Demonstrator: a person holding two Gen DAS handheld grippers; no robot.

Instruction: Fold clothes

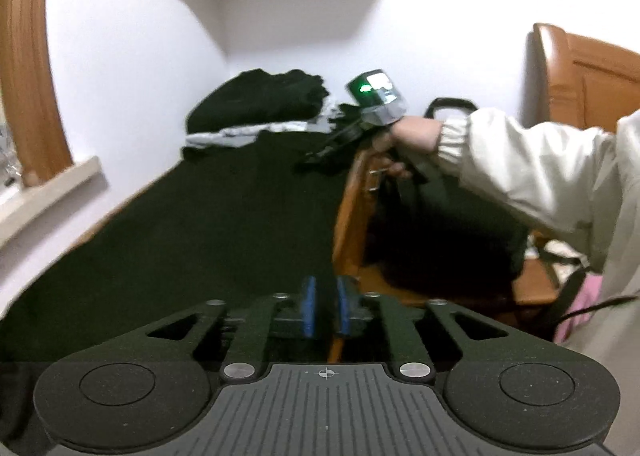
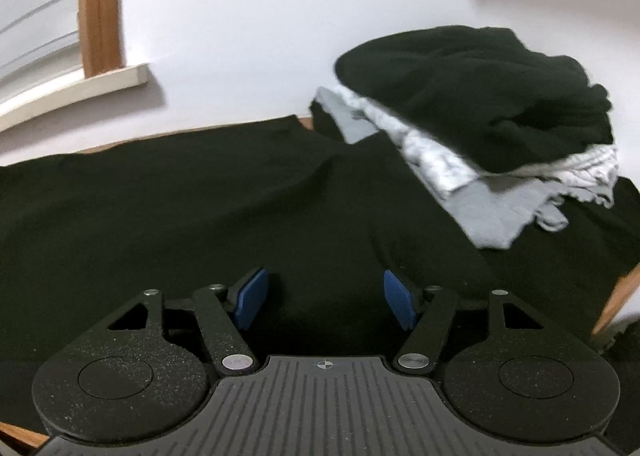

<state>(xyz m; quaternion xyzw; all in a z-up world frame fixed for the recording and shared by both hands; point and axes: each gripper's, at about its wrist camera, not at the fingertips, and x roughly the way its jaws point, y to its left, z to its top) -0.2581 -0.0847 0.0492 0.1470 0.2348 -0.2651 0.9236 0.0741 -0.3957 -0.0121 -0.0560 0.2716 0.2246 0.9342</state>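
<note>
Left gripper (image 1: 326,310) – blue pads narrowly apart, empty. Right gripper (image 2: 325,302) gapes wide over the flat black garment (image 2: 192,192); the crumpled black-and-grey clothes pile (image 2: 480,116) lies beyond.

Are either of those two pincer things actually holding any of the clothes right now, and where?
Neither holds anything. The right gripper stands wide open above the spread dark garment. The left gripper has a narrow gap between its blue pads, with no cloth in it.
</note>
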